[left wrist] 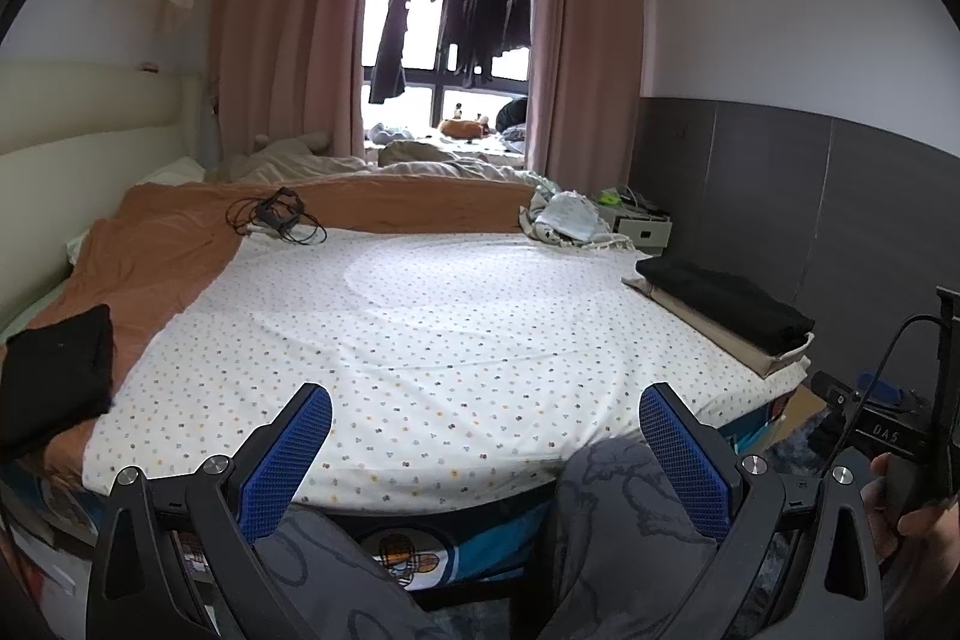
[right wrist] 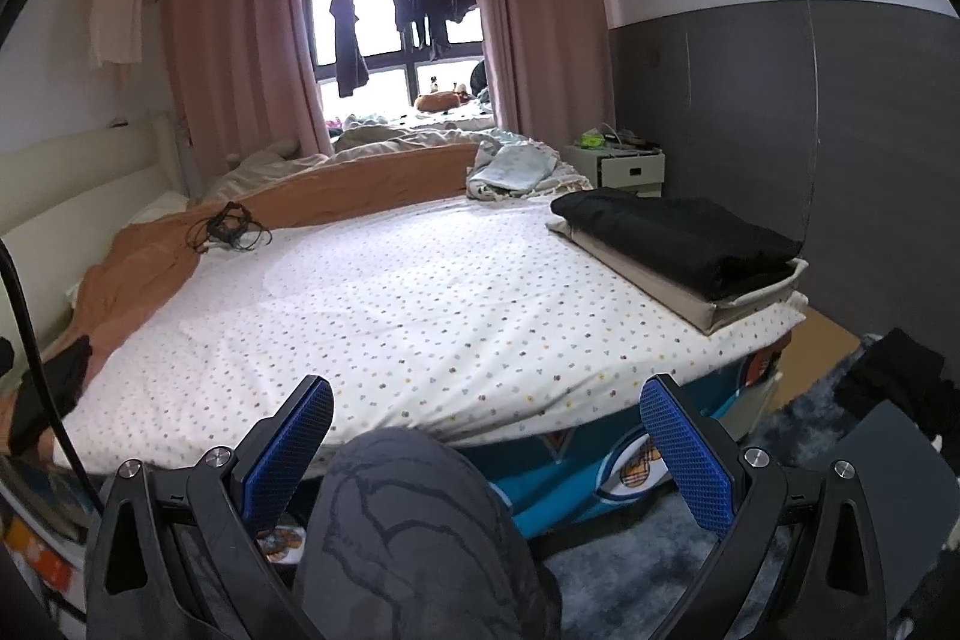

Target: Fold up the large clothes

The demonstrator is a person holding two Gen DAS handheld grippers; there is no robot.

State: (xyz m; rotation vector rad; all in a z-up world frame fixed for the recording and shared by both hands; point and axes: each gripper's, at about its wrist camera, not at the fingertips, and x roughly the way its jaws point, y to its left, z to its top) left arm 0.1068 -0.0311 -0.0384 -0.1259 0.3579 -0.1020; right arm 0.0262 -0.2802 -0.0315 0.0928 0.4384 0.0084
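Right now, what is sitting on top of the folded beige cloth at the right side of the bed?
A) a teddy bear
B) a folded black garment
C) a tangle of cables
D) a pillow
B: a folded black garment lies flat on the folded beige cloth at the bed's right edge.

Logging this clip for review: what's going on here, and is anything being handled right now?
Nothing is being handled. A person at the foot of the bed holds both tools low over their knees: the left gripper and the right gripper are both open and empty. A folded stack, black garment on a beige one, sits on the bed's right edge. Another folded black piece lies at the left, on the orange blanket. The middle of the dotted sheet is bare, with no garment laid out.
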